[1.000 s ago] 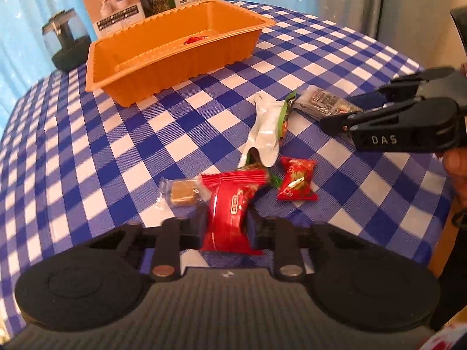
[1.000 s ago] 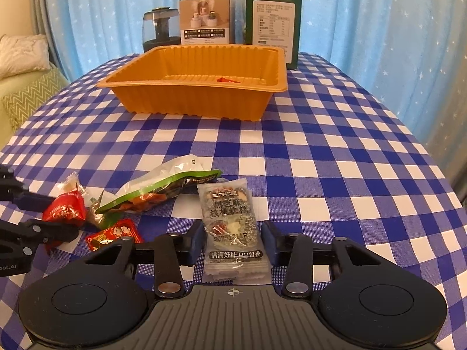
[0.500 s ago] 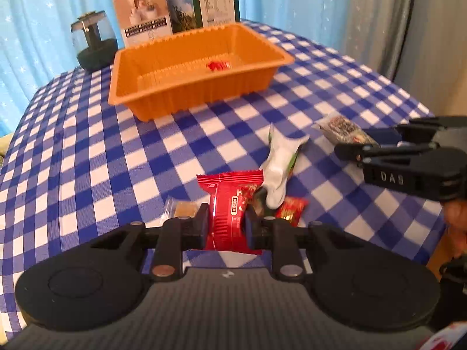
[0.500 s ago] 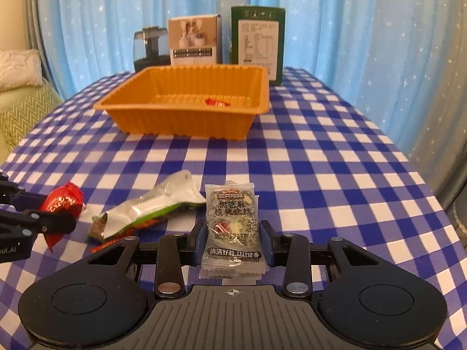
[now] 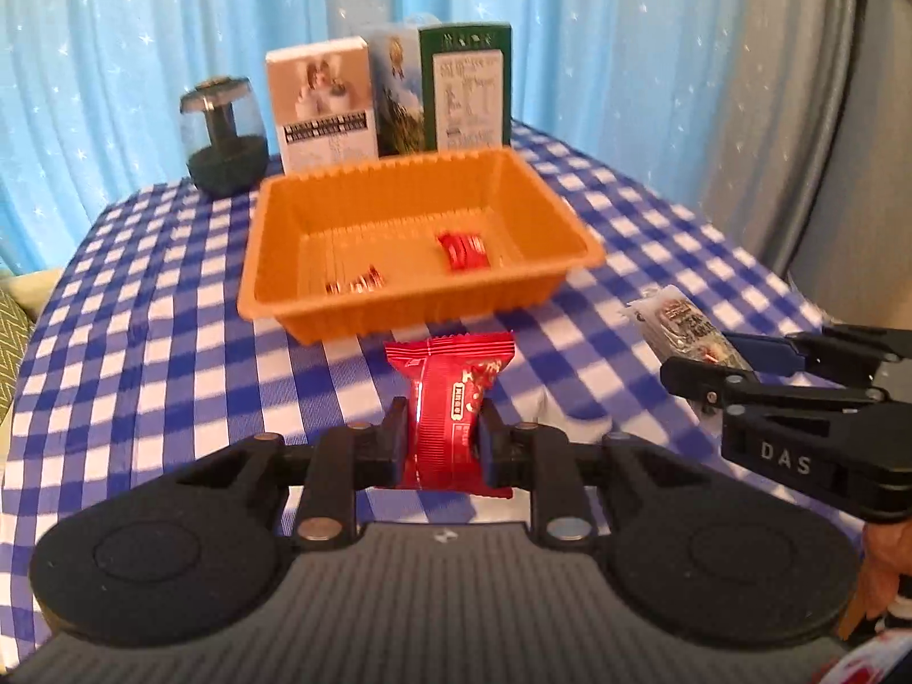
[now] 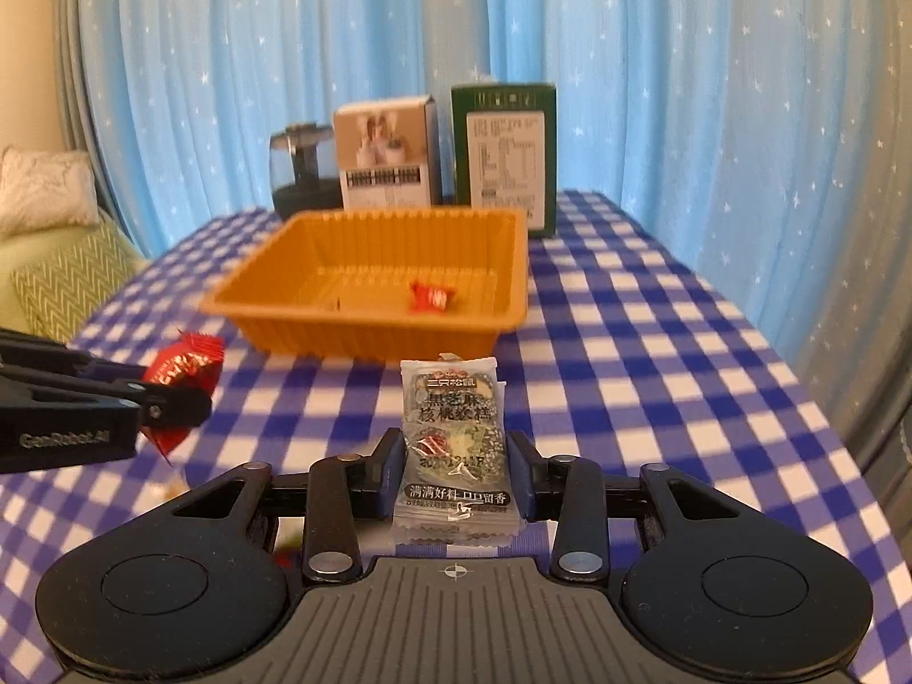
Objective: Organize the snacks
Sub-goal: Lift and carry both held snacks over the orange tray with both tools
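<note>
In our left hand-held gripper (image 5: 442, 444) we pinch a red snack (image 5: 447, 404), its crimped top standing upright above the pads and its lower edge hanging below them, clear of the tabletop (image 5: 142, 353). Our right hand-held gripper (image 6: 453, 470) is clamped on a clear packet (image 6: 453, 450) with dark print, held upright with the label facing the camera; in the left view the same packet (image 5: 681, 333) juts from between the black fingers at the right edge. In the right view the left hand-held gripper (image 6: 171, 393) shows at the left edge with the red snack (image 6: 182, 370) caught in its tips. Ahead of both stands the orange tray (image 5: 410, 310) on the blue-and-white checked cloth, its near wall just beyond the held snacks. Inside it lie a red wrapper (image 5: 464, 251) toward the right and a smaller piece (image 5: 356, 284) toward the near left, which is too blurred for us to name; from the right view it is barely a speck. Behind the tray stand a white box (image 5: 325, 105), a green box (image 5: 464, 94) with a label panel, another carton between them, and a dark jar (image 5: 225, 137) to the left. Blue curtains (image 6: 228, 57) with small stars hang behind the tabletop, and a cushion (image 6: 40, 194) rests on a sofa at the far left of the right view.
</note>
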Action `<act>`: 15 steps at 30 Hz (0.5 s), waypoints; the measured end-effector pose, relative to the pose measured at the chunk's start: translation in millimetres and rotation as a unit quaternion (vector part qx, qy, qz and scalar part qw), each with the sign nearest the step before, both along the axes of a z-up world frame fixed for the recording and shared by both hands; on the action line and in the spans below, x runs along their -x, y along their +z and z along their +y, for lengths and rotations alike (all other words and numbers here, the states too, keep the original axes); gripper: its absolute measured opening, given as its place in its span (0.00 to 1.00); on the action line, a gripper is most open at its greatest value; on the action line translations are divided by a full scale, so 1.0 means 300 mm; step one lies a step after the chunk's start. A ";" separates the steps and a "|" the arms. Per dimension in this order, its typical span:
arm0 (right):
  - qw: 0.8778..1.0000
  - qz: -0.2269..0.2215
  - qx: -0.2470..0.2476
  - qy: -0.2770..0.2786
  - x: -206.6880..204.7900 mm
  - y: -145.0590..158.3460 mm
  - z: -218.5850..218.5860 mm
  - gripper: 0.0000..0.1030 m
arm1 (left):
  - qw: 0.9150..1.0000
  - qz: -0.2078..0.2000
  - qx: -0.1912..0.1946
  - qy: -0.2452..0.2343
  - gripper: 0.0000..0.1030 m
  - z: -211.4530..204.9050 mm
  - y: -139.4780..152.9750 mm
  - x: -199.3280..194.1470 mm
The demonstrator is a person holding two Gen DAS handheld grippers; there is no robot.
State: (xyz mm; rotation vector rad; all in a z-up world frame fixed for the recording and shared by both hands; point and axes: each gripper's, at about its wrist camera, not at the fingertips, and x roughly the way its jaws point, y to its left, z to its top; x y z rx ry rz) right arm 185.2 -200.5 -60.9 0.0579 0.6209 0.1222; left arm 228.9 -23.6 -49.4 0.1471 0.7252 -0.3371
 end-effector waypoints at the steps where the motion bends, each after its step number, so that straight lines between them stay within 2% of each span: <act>1: 1.000 -0.003 -0.004 0.000 -0.011 0.015 -0.003 0.38 | 1.000 -0.003 0.005 0.004 0.21 -0.003 0.015 -0.014; 7: 0.999 -0.028 -0.013 0.008 -0.088 0.100 -0.011 0.38 | 0.999 -0.025 0.027 0.012 0.21 -0.027 0.099 -0.089; 15: 0.999 -0.045 -0.024 0.014 -0.227 0.172 -0.035 0.38 | 0.997 -0.036 0.056 0.039 0.21 -0.019 0.158 -0.229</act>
